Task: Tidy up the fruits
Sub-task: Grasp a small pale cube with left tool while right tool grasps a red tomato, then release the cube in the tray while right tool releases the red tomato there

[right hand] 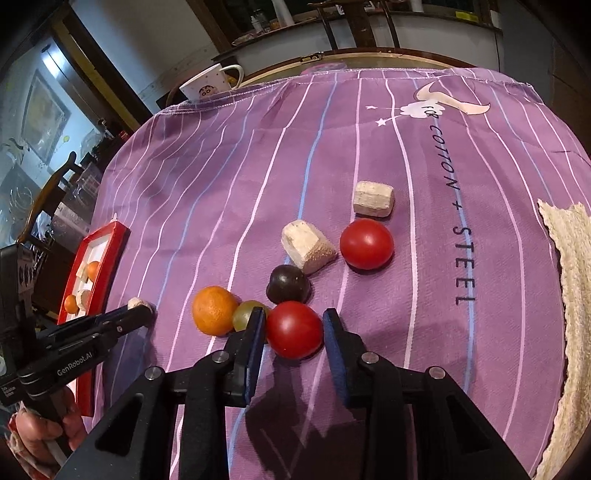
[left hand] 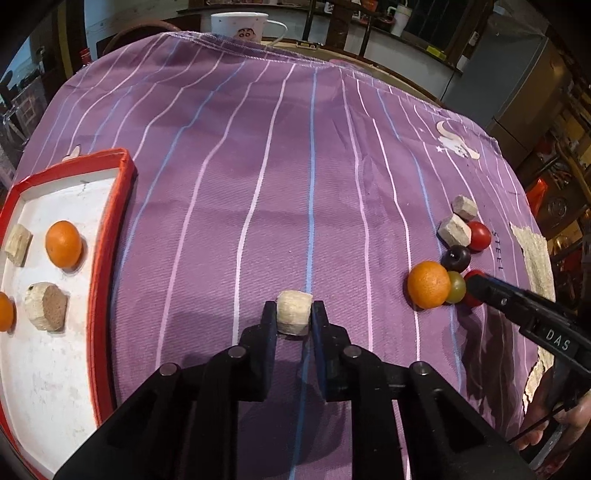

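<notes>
My left gripper [left hand: 293, 306] is shut on a pale cork-like chunk [left hand: 293, 315] that rests on the purple striped cloth [left hand: 258, 166]. To its left lies a red-rimmed white tray [left hand: 110, 240] holding an orange [left hand: 63, 243] and two pale chunks [left hand: 46, 310]. My right gripper [right hand: 293, 317] has both pads against a red tomato [right hand: 293, 330]. Beside that tomato are a green fruit [right hand: 243, 314], an orange [right hand: 214, 310] and a dark round fruit [right hand: 288, 283]. Farther back lie another red tomato [right hand: 366, 243] and two pale chunks [right hand: 308, 245].
A white cartoon mug [left hand: 240, 24] stands past the cloth's far edge. A beige knitted mat [right hand: 569, 295] lies along the right side. A hand [right hand: 44, 432] holds the left gripper's handle near the tray. Chairs and shelves surround the table.
</notes>
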### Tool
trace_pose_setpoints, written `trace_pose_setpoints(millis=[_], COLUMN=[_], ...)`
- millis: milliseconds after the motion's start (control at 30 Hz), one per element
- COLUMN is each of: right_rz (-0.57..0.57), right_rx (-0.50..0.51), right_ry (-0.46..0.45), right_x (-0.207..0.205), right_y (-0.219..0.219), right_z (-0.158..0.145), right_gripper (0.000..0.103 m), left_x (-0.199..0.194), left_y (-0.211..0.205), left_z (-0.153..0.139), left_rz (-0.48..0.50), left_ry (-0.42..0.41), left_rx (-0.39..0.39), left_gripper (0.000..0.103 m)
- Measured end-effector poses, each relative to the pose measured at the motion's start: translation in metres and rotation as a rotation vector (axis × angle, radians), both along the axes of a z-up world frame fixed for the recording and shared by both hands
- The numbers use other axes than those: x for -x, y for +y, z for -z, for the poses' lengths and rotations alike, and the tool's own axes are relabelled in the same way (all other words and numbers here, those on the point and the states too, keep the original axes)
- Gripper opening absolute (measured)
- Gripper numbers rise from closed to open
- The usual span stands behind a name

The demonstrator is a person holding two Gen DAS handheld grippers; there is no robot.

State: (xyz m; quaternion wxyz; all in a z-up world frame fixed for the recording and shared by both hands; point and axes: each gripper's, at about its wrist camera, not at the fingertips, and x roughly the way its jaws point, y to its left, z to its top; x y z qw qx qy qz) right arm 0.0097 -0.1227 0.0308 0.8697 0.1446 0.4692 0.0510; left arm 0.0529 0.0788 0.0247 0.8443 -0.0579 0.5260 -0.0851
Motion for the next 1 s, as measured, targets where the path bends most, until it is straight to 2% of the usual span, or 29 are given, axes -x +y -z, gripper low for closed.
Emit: trace_pose_setpoints(millis=[267, 500, 733, 1000], right_rz=[0.016, -0.038, -0.144, -0.319], right_rx=[-0.022, -0.003, 0.004, -0.003], right_ry=[-0.012, -0.046, -0.06, -0.055], right_x=[0.017, 0.023, 0.016, -0.001], right_y=[0.006, 0.04, 0.105, 0.212], right_z=[-0.01, -0.029, -0.039, -0.039], right_gripper=[0.035, 0.035, 0.035, 0.035], left_x=[0.013, 0.031, 0.055, 0.072], left_y=[0.02, 0.059, 0.135, 0.228], left_z=[-0.021, -0.033, -0.036, -0.022], left_rz=[-0.036, -0.092, -0.213, -0.386], left_ry=[-0.038, -0.057, -0.056, -0.002], left_rx=[0.036, 0.053, 0.039, 0.038], left_gripper=[0.018, 0.018, 0.018, 0.018])
